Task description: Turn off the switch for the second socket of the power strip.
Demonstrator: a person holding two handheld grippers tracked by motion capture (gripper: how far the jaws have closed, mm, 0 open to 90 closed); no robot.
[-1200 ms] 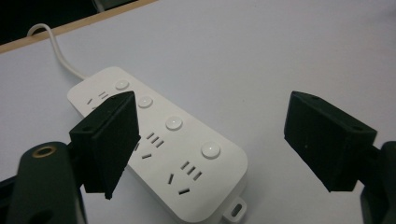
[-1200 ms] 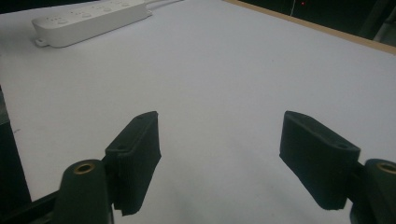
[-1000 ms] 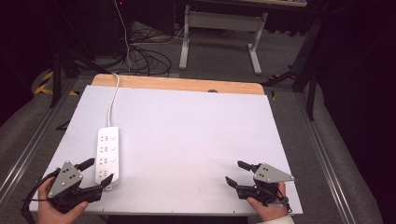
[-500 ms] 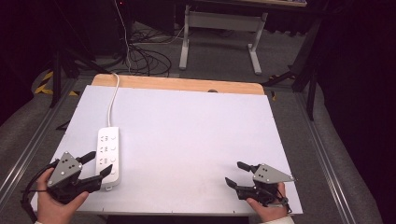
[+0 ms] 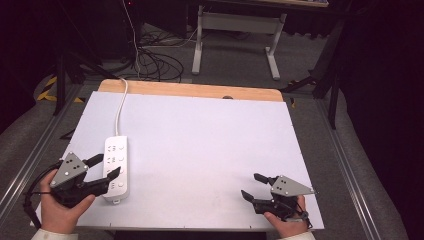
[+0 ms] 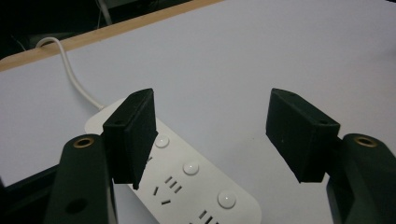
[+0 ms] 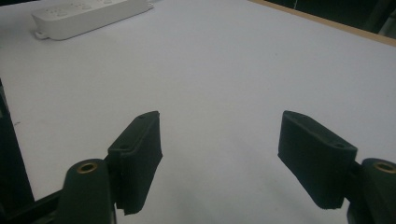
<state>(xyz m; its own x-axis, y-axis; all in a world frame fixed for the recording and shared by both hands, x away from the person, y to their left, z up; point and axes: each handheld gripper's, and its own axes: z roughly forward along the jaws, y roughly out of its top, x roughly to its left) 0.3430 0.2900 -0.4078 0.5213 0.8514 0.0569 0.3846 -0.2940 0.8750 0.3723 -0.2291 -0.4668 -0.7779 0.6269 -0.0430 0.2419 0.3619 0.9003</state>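
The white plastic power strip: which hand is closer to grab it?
The left. The left gripper hangs right beside the white plastic power strip, with open fingers that have just been closing a little, nothing between them. The right gripper sits far across the white table.

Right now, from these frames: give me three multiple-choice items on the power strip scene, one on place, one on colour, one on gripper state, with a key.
1. Where does the power strip lie on the table?
A. near its left edge, by the left gripper
B. at its far right corner
C. under the right gripper

2. What colour is the power strip's cable?
A. black
B. white
C. orange

3. How does the left gripper stand?
A. shut on the cable
B. shut on nothing
C. open, nothing pressed between its jaws

Key:
1 A: the high view shows it at the left, beside that gripper.
2 B: it runs white to the table's far edge.
3 C: the left gripper view shows both jaws apart above the strip; they have just been closing somewhat.
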